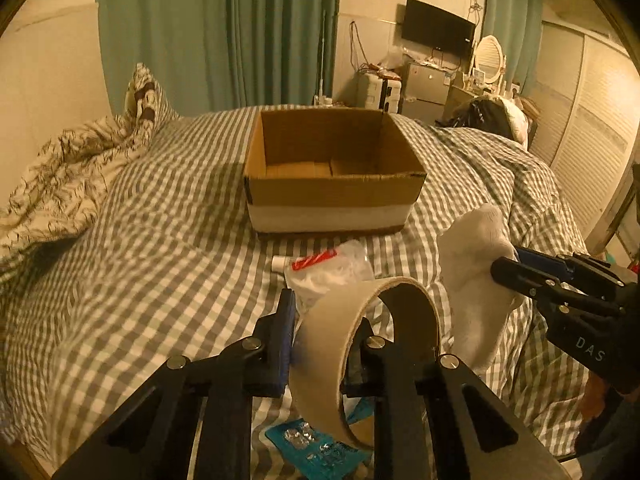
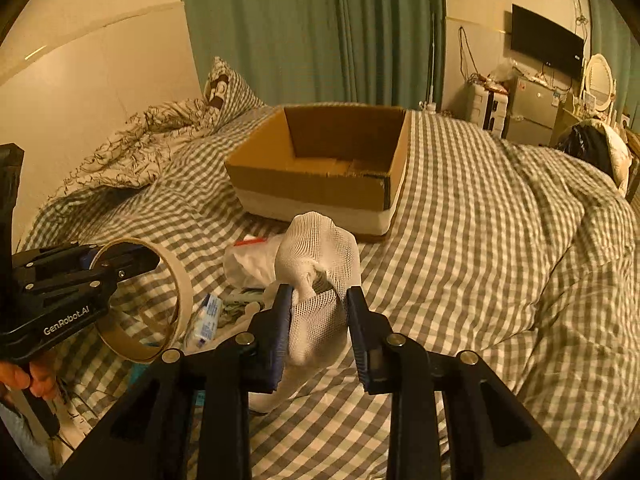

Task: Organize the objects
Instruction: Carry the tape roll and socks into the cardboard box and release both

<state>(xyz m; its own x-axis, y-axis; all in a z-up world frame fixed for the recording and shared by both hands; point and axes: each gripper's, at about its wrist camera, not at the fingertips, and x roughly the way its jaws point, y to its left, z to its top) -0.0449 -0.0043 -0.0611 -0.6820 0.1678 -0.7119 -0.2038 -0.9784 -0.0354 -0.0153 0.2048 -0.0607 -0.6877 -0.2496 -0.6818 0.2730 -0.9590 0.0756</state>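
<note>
An open cardboard box (image 1: pixel 332 200) stands on the checked bed cover; in the right wrist view the box (image 2: pixel 320 188) is just ahead. My left gripper (image 1: pixel 324 320) is shut on the wall of a beige tape roll (image 1: pixel 332 344) and holds it above the bed; the roll (image 2: pixel 176 280) and the left gripper (image 2: pixel 120 264) show at the left of the right wrist view. My right gripper (image 2: pixel 320 300) is shut on a white sock (image 2: pixel 316 264), held above the bed. The sock (image 1: pixel 476 264) and the right gripper (image 1: pixel 508 264) also show in the left wrist view.
A clear plastic bag with a red strip (image 1: pixel 332 268), a small white tube (image 1: pixel 280 262) and a blue blister pack (image 1: pixel 316 444) lie on the bed in front of the box. A patterned quilt (image 1: pixel 68 176) is bunched at the left. A dark bag (image 2: pixel 588 148) sits far right.
</note>
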